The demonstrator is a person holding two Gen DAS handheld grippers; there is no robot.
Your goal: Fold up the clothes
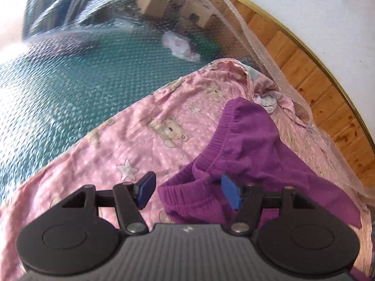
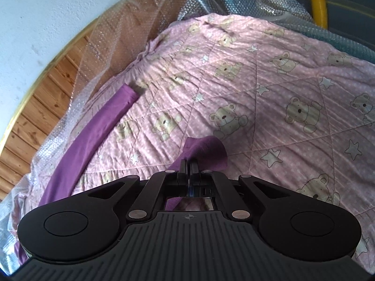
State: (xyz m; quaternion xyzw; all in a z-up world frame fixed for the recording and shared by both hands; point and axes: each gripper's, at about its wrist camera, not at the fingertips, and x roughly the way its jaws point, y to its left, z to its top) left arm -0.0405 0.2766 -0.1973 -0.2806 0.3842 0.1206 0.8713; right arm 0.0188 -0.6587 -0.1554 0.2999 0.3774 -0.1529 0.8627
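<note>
Right now the right gripper (image 2: 189, 164) is clamped on a purple garment (image 2: 206, 149) fold over the pink quilt (image 2: 269, 75); the left gripper (image 1: 187, 190) gapes empty just short of its waistband (image 1: 234, 126), sleeve (image 2: 93, 135) trailing toward the wall.

The purple garment (image 1: 253, 140) runs under the tool housing — its lower part hidden; far clutter is blurred.

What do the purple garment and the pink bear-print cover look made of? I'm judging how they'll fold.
Purple garment: soft matte knit, probably cotton jersey; ribbed stitched band, limp drape. Pink bear-print cover: thin quilted printed cotton by its look; diamond stitch lines, fine wrinkles.
</note>
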